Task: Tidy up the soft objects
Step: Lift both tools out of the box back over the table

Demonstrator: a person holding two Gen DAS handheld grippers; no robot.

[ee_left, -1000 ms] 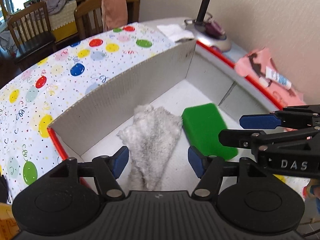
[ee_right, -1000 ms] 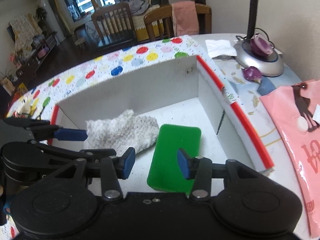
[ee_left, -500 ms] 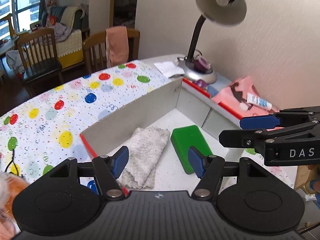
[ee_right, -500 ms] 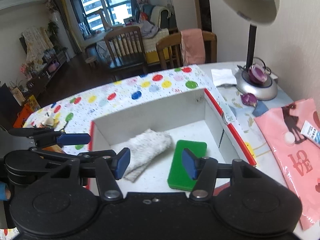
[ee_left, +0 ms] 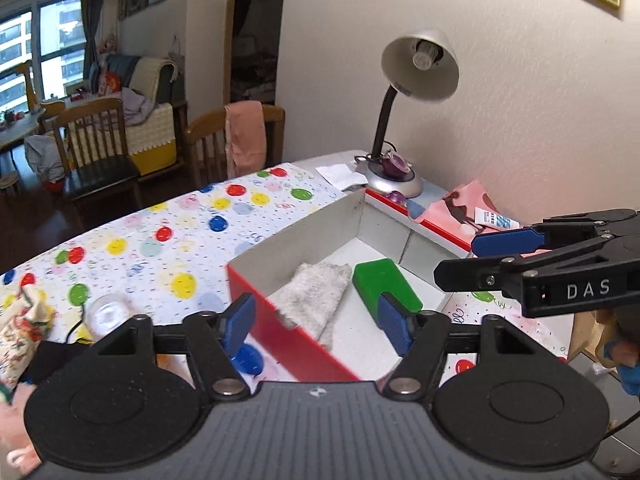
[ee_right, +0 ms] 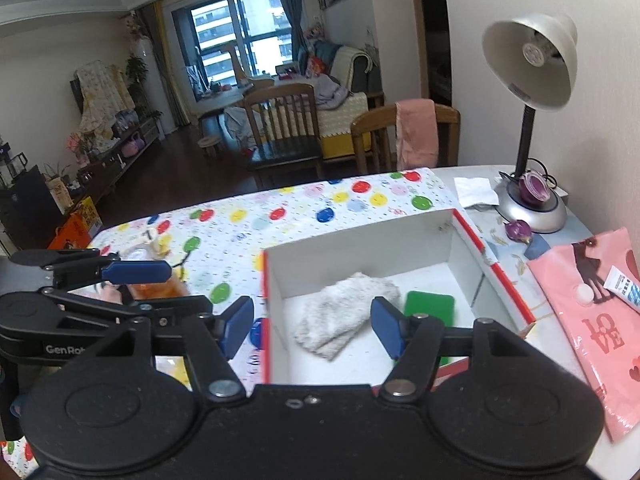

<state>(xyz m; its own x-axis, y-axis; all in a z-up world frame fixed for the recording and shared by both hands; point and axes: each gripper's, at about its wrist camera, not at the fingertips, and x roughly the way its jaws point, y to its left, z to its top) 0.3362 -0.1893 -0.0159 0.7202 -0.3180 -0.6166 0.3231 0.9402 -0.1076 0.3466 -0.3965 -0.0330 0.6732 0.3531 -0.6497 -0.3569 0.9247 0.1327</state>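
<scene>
A red-edged white box (ee_left: 280, 316) (ee_right: 274, 280) stands on the table. Inside it lie a grey fluffy cloth (ee_left: 312, 300) (ee_right: 344, 308) and, to its right, a green sponge (ee_left: 380, 280) (ee_right: 430, 306). My left gripper (ee_left: 318, 326) is open and empty, held high above the box's near edge. My right gripper (ee_right: 312, 326) is open and empty too, also above the box. Each gripper shows in the other's view: the right one at the right of the left wrist view (ee_left: 520, 256), the left one at the left of the right wrist view (ee_right: 100, 280).
The table has a balloon-print cloth (ee_left: 160, 240). A desk lamp (ee_right: 528, 80) stands at the far right by the wall. A pink bag (ee_right: 592, 304) with a small tube (ee_right: 622, 284) lies right of the box. A patterned cloth (ee_left: 20, 320) and small items lie left. Chairs stand behind the table.
Both grippers have risen and pulled back from inside the box. The cloth and sponge stay in the box and look smaller and farther away.
</scene>
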